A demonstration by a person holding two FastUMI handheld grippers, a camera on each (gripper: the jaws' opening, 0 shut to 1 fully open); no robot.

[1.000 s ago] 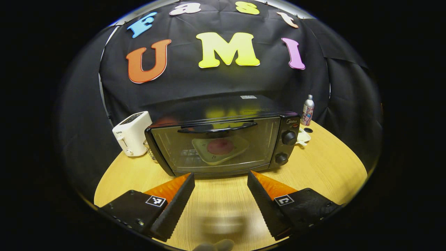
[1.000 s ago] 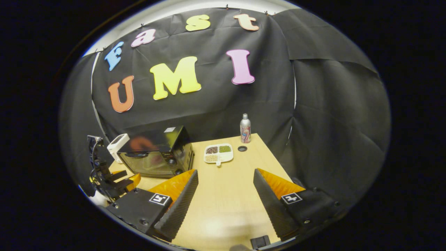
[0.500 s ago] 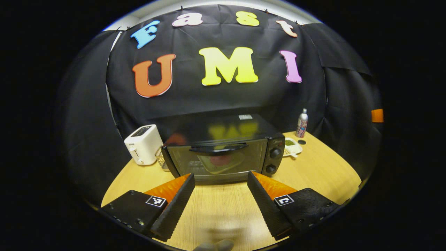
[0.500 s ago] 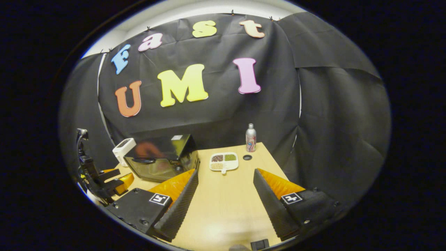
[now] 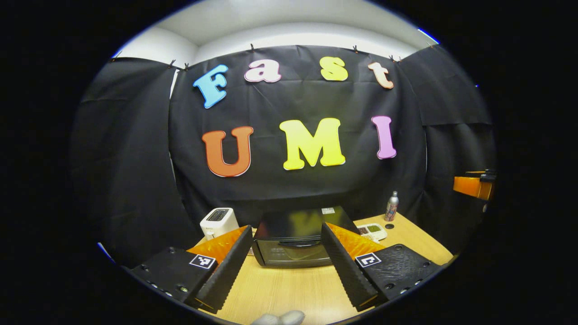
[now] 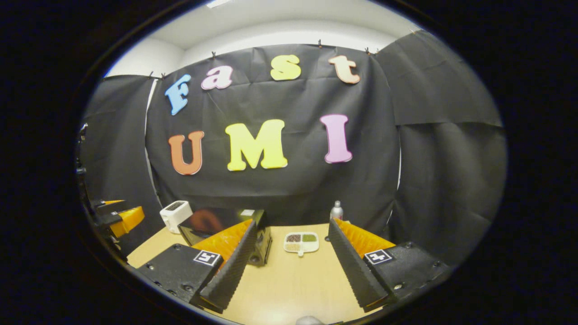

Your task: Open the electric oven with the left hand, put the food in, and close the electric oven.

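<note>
My left claw [image 5: 286, 253] gapes wide, empty, high above the table [image 5: 289, 289]. The electric oven [image 5: 295, 241] sits at twelve o'clock, door shut, its insides too dark to read. My right claw [image 6: 291, 253] is wide too, partly hiding the oven.

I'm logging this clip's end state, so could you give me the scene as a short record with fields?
oven: black electric oven on the wooden table, door shut
left gripper: jaws open, empty
right gripper: jaws open, empty
left of oven: white toaster
right of oven: white divided snack tray, silver bottle
</note>
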